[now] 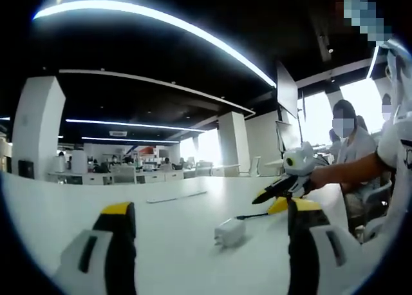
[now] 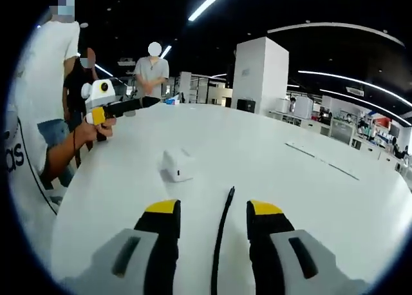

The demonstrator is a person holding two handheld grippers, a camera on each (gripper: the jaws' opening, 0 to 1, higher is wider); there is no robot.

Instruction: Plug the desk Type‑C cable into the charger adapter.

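Observation:
A small white charger adapter point(image 1: 230, 232) lies on the white table point(image 1: 77, 195), ahead of my left gripper point(image 1: 211, 208) and right of its centre line; the jaws stand wide open and hold nothing. A black Type‑C cable point(image 1: 252, 216) ends just right of the adapter. My right gripper point(image 1: 267, 199) reaches in over it from the right, held by a hand. In the right gripper view the cable point(image 2: 223, 234) runs up between the parted jaws of my right gripper point(image 2: 214, 208), its plug pointing toward the adapter point(image 2: 177, 165). My left gripper point(image 2: 151, 102) hovers at the table's far left.
A thin long strip point(image 2: 322, 158) lies on the table point(image 2: 302, 198) at the right. People stand past the far edge point(image 2: 152, 73), and one sits beside the table point(image 1: 351, 147). Monitors point(image 1: 288, 92) hang beyond it. Desks and pillars fill the background.

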